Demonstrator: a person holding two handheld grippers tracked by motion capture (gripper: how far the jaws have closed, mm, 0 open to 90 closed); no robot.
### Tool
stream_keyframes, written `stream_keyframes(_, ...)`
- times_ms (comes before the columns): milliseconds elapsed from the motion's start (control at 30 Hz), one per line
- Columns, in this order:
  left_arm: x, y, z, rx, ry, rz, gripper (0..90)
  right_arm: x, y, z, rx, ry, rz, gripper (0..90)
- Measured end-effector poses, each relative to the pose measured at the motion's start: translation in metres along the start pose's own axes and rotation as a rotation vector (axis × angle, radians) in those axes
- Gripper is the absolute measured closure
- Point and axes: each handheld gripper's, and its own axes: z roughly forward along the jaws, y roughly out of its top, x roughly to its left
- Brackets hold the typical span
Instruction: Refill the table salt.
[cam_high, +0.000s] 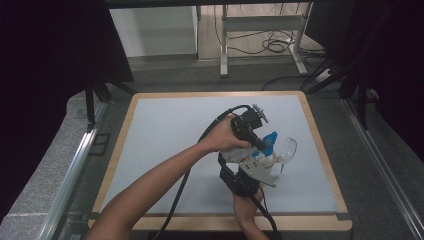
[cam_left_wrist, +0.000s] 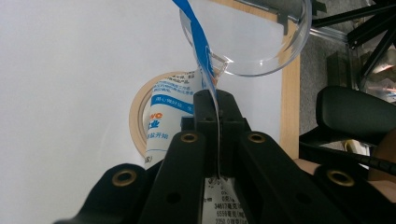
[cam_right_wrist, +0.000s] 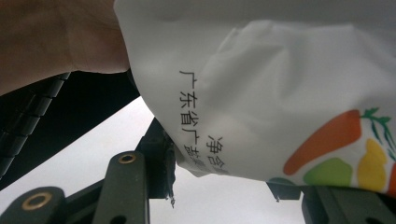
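High view: lying toward the right edge of the tabletop (cam_high: 165, 145), nearer its front edge than its back, a white bag (cam_high: 250, 152) with blue print, tilted between both tools. Gripping it from the upper left, the left gripper (cam_high: 260, 145), black, reaching in with a forearm crossing from the bottom left corner. Holding it from below, the right gripper (cam_high: 255, 170), topped by its grey plate, coming up from the front edge. Lying just right of the bag, a clear funnel (cam_high: 286, 149), its wide mouth toward the right edge.

Left gripper view: pinching the bag's thin blue-and-white edge (cam_left_wrist: 210, 93), jaws together with only the film between them. Sitting just beyond the tips, the funnel (cam_left_wrist: 261, 42), its narrow end meeting the bag's edge. Lying under the bag, a ring of tan tape (cam_left_wrist: 140, 112), flat on the tabletop near the wooden right edge.

Right gripper view: clamping the bag's body (cam_right_wrist: 280, 93), jaws partly apart, white film with black characters and vegetable pictures bulging between them. Pressing against the bag at the upper left, a hand (cam_right_wrist: 56, 42).
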Motion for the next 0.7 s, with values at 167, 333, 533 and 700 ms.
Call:
stream_keyframes(167,0.0000,0.0000,-0.0001,0.000,-0.001,0.000,90.0,-0.0002,0.0003,-0.0002,-0.002,0.000,-0.001,51.8)
stream_keyframes(333,-0.0002,0.0001,0.0000,-0.002,-0.001,-0.001,90.0,-0.0002,0.0004,-0.0003,-0.003,-0.001,-0.001,51.7)
stream_keyframes(533,0.0000,0.0000,0.0000,0.000,0.000,0.000,90.0,-0.0002,0.0005,-0.0003,-0.003,-0.001,-0.001,51.8)
stream_keyframes(700,0.0000,0.0000,0.0000,0.003,0.000,0.004,90.0,-0.0001,0.0003,-0.0002,-0.004,-0.001,-0.002,51.7)
